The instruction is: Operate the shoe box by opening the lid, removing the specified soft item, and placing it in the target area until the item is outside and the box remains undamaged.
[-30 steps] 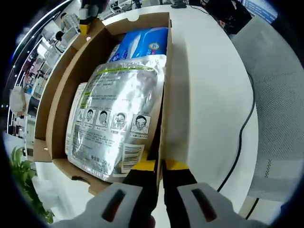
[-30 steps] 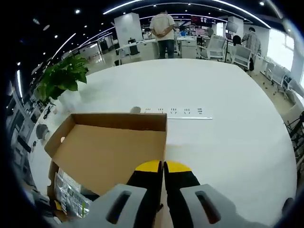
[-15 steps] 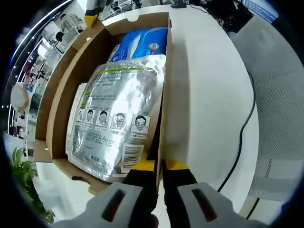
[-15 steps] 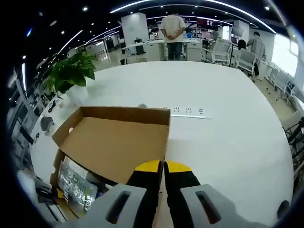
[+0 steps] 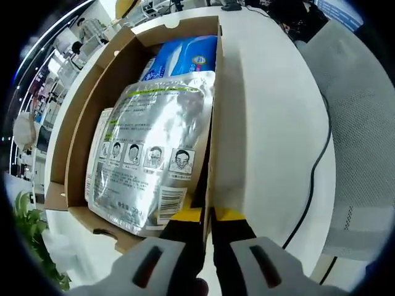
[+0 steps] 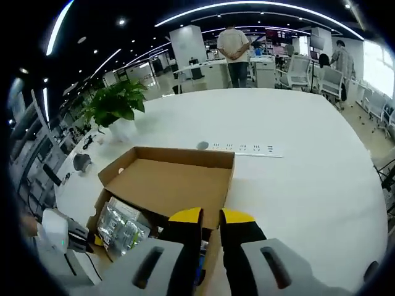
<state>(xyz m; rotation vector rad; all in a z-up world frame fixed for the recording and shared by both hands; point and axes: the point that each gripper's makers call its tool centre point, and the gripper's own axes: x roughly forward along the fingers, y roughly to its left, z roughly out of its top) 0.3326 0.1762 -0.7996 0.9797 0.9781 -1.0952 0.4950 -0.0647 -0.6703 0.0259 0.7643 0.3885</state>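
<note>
The cardboard shoe box [image 5: 74, 142] lies open on the white table. Inside it a silver printed pouch [image 5: 154, 142] lies on top, with a blue packet [image 5: 185, 55] beyond it. My left gripper [image 5: 208, 214] is shut on the box's near side wall. In the right gripper view the lid [image 6: 173, 185] stands tilted back with its brown inside showing, and the silver pouch [image 6: 120, 228] peeks out below it. My right gripper [image 6: 212, 216] is open, with the lid's edge still between its parted jaws. The left gripper [image 6: 62, 234] shows at the lower left, held by a hand.
A potted plant [image 6: 117, 102] and a white power strip [image 6: 247, 148] sit on the table beyond the box. A black cable [image 5: 315, 172] runs along the table edge beside a grey mesh chair [image 5: 364, 123]. People stand far off.
The right gripper's jaws have spread apart from the lid edge they pinched. The lid has swung further back and more of the pouch shows. The left gripper has kept its hold.
</note>
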